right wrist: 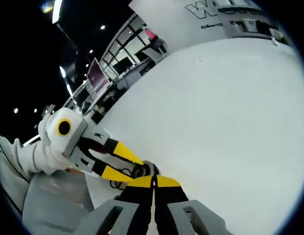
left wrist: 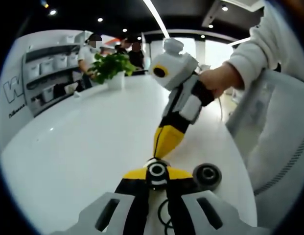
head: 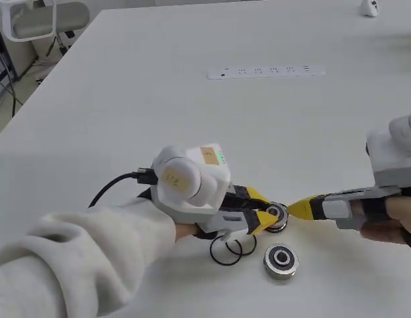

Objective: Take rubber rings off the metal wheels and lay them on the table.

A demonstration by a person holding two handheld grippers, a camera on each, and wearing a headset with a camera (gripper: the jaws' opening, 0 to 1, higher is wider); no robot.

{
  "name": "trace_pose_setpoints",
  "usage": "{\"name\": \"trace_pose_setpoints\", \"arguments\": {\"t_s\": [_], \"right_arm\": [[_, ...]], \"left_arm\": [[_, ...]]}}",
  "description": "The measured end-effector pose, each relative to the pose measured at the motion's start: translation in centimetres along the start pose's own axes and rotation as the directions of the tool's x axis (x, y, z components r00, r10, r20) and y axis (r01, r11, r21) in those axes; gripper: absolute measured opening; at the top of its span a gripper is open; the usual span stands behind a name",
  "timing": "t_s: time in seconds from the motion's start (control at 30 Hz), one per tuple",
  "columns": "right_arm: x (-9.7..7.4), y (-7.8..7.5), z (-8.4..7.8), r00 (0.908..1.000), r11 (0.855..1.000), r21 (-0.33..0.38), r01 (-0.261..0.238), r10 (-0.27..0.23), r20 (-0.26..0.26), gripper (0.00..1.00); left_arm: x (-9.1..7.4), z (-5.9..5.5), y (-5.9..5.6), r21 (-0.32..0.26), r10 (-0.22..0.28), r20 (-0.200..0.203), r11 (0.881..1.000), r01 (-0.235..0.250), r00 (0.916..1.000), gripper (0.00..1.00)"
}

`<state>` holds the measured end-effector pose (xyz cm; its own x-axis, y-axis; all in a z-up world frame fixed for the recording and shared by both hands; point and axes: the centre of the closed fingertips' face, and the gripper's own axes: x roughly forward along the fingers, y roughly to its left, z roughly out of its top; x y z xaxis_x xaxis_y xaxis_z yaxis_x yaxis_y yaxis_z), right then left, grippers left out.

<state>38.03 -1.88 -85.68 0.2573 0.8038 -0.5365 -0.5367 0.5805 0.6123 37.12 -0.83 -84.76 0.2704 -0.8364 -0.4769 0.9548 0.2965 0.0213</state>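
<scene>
- Head view: on a white desk (head: 192, 119), the left tool (head: 265, 210) pinches a metal wheel (head: 278, 213) between its yellow jaws. The right tool (head: 292, 209) comes in from the right, its tip touching that wheel's far side. A second wheel (head: 280, 260) lies flat just beside them, nearer the person. Two black rings (head: 231, 249) lie overlapping on the desk next to it, below the left tool. A power strip (head: 265, 71) sits well apart at the far side.
- Left gripper view: the wheel is clamped upright between the jaws, its hub facing the camera. The right tool's pointed tip meets its top edge. The second wheel rests to the right.
- Right gripper view: the right tool's jaws are pressed together, the tip at the wheel's rim. Whether they pinch a ring cannot be told.
</scene>
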Motion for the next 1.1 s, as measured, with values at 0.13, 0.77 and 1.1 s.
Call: {"name": "trace_pose_setpoints", "arguments": {"t_s": [0.13, 0.77, 1.1], "right_arm": [[-0.2, 0.4, 0.0, 0.9997, 0.999, 0.027, -0.021, 0.021, 0.010, 0.00], [-0.4, 1.5, -0.3, 0.9987, 0.996, 0.068, -0.052, 0.051, 0.006, 0.00], [-0.2, 1.9, -0.3, 0.9978, 0.995, 0.070, -0.067, 0.067, 0.004, 0.00]], "left_arm": [[0.0, 0.0, -0.1, 0.011, 0.005, -0.001, 1.000, -0.005, 1.0000, 0.13], [0.0, 0.0, -0.1, 0.008, -0.001, 0.001, 1.000, 0.001, 1.0000, 0.13], [0.1, 0.0, -0.2, 0.013, -0.002, 0.000, 1.000, 0.002, 1.0000, 0.13]]}}
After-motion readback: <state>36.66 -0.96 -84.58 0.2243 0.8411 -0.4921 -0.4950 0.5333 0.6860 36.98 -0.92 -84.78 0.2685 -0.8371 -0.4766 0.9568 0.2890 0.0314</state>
